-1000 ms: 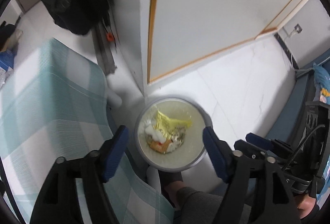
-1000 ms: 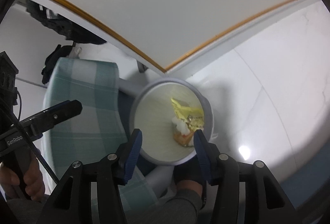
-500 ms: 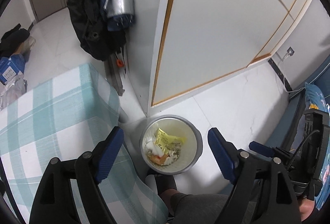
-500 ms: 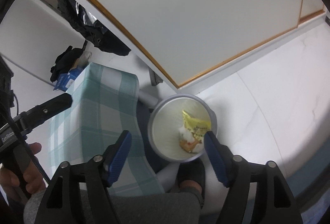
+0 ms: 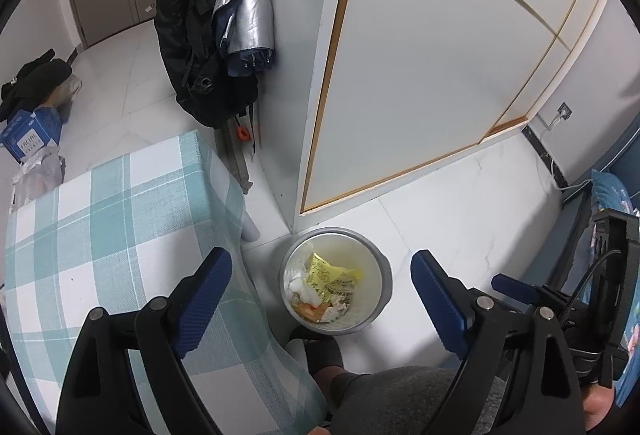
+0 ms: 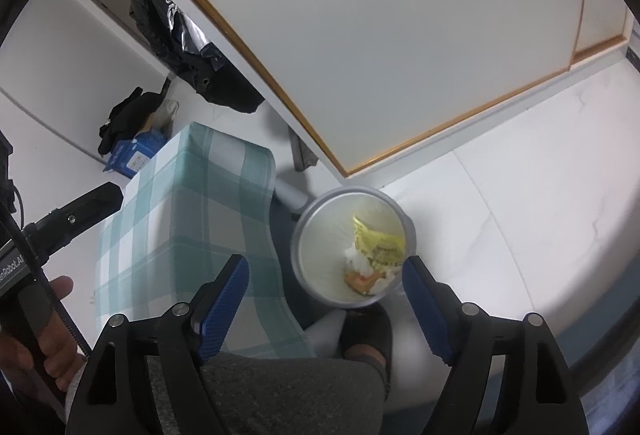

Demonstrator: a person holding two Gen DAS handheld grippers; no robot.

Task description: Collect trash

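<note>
Your round grey waste bin with its pale liner [image 5: 335, 281] sits on the white floor at lower centre of both wrist views, straight ahead and below both tools, holding a crumpled yellow wrapper [image 5: 334, 281] and white tissue. Your left gripper [image 5: 320, 299] and right gripper [image 6: 325, 295] have just been opening, and each is spread wide with nothing between its blue pads. In the right view the bin lies nearer the right-hand pad, so that tool looks slightly closer. Only the left view shows the whole teal-and-white checked tabletop [image 5: 120, 227], apparently bare; the right view shows your left hand [image 6: 38, 351] on its handle.
</note>
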